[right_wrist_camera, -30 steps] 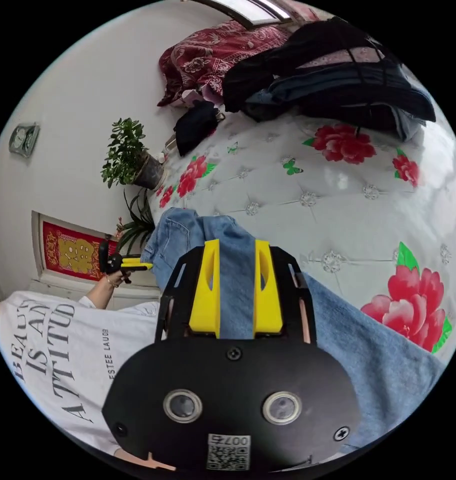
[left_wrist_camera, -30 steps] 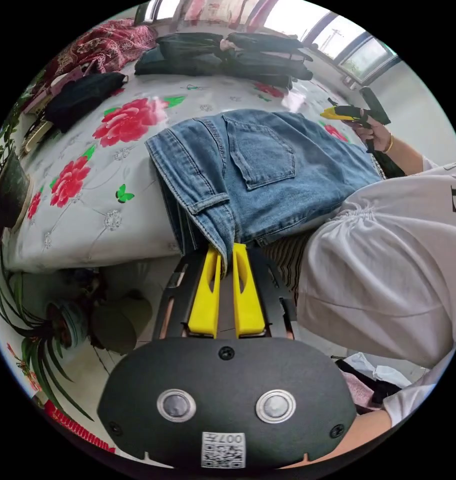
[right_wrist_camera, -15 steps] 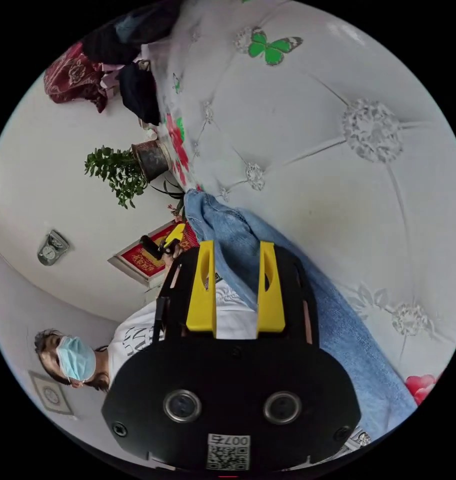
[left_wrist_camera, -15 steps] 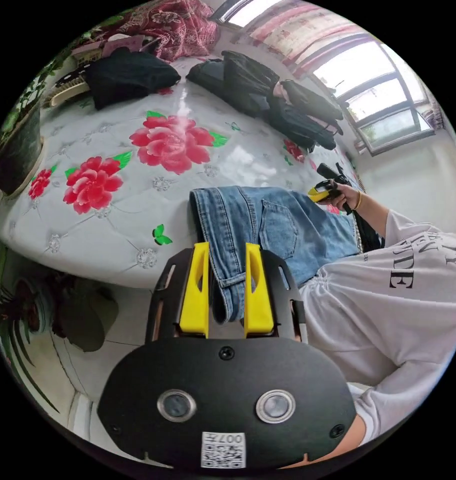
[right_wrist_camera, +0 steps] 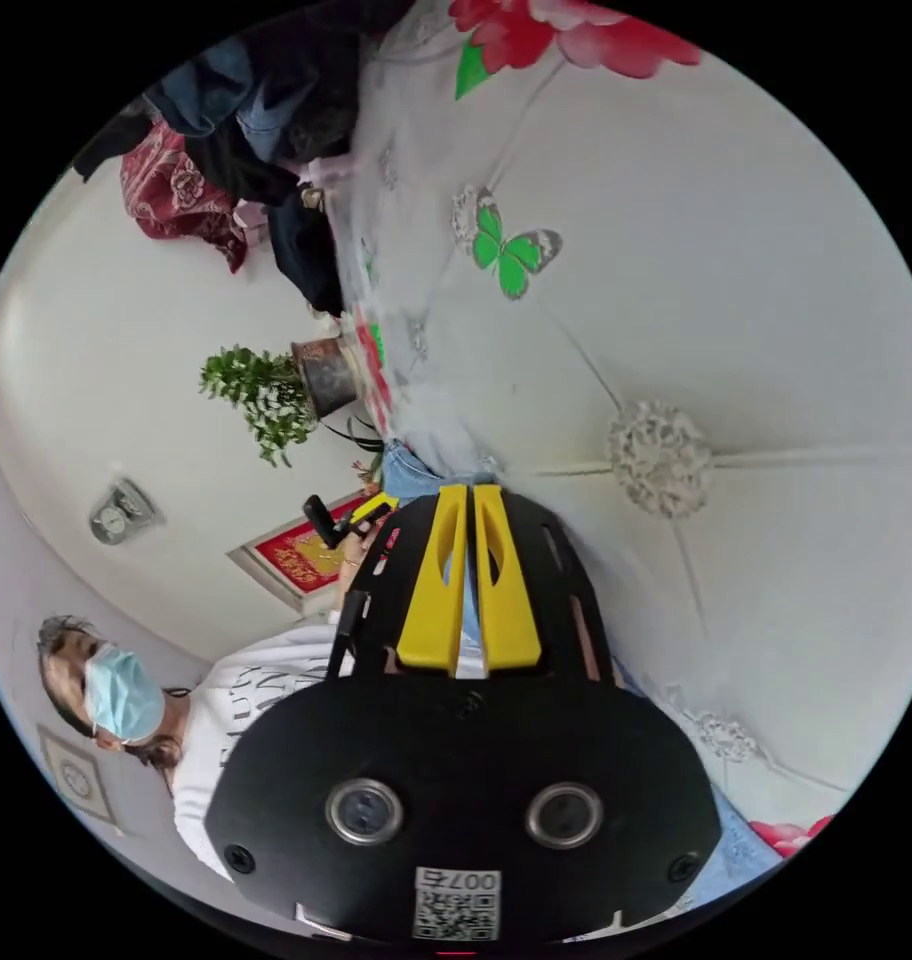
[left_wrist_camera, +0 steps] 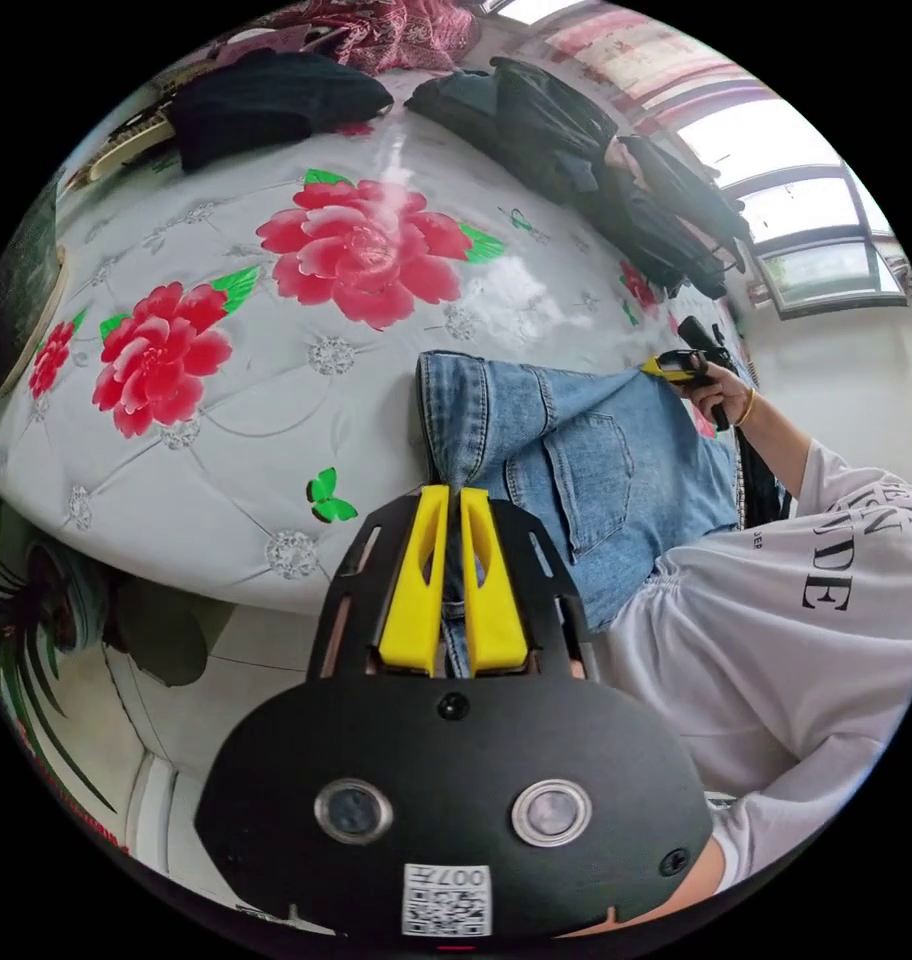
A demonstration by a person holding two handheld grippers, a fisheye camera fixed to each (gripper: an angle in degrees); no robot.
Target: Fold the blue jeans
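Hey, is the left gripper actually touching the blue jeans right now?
Touching. In the left gripper view, the left gripper has its yellow jaws nearly closed on the waistband edge of the blue jeans, with denim pinched between them.

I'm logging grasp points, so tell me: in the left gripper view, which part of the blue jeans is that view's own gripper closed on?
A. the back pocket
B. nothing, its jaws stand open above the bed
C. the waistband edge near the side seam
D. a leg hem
C: the left gripper has both yellow jaws pressed on the waistband end of the blue jeans, with the back pocket lying apart from it.
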